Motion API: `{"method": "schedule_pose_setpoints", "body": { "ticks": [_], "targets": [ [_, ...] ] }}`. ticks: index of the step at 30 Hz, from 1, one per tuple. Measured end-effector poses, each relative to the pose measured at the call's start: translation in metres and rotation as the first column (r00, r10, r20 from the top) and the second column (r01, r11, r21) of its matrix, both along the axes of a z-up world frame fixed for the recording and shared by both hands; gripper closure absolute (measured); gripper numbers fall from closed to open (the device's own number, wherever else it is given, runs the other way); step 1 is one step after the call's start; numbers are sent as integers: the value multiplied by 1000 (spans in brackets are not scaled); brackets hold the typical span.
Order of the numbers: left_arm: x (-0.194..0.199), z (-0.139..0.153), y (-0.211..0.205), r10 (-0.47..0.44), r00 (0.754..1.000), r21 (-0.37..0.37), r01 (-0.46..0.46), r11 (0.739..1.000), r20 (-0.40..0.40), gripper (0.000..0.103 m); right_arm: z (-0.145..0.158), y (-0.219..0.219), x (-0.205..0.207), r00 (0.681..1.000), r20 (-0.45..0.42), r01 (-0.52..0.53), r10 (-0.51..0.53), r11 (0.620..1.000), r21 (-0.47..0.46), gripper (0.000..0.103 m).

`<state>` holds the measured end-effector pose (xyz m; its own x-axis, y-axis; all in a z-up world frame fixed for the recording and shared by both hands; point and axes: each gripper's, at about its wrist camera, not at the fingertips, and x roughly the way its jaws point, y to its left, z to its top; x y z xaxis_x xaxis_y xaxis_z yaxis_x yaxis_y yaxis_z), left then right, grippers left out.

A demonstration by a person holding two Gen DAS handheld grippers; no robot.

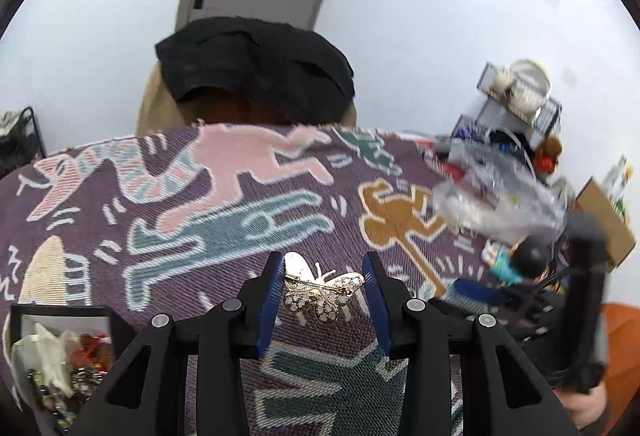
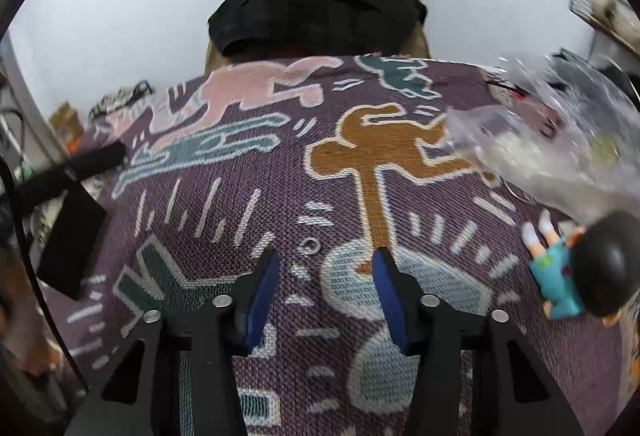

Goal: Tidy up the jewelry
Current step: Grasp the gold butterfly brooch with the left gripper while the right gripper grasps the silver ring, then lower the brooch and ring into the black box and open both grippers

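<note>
A gold butterfly brooch with pale stones sits between the fingers of my left gripper, above the patterned purple cloth. The jaws stand wide apart and the brooch spans the gap, touching both pads at its wing tips. A black jewelry box full of trinkets is at the lower left. My right gripper is open and empty over the cloth. A small silver ring lies on the cloth just ahead of its fingers.
A doll with black hair and teal clothes lies at the right, also in the left wrist view. Crumpled clear plastic bags and clutter sit at the far right. A black-draped chair stands behind the table.
</note>
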<state>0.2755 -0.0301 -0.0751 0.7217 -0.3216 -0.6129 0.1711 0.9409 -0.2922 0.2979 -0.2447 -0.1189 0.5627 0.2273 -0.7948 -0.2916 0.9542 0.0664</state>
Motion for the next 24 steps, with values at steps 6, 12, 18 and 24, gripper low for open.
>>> {"method": "schedule_pose_setpoints", "body": {
  "ticks": [6, 12, 18, 24],
  "targets": [
    [-8, 16, 23, 41, 999, -47, -39, 998, 33, 62, -10, 23, 10, 999, -18, -53, 52, 996, -71, 63],
    [-13, 25, 39, 74, 996, -72, -70, 995, 49, 62, -23, 35, 18, 997, -33, -73, 70, 992, -102, 97],
    [-29, 37, 53, 89, 993, -75, -83, 994, 83, 62, -4, 37, 14, 997, -7, -83, 83, 994, -67, 98],
    [-50, 43, 76, 133, 987, -46, -129, 991, 86, 62, 23, 33, 5, 995, 28, -96, 95, 994, 59, 98]
  ]
}}
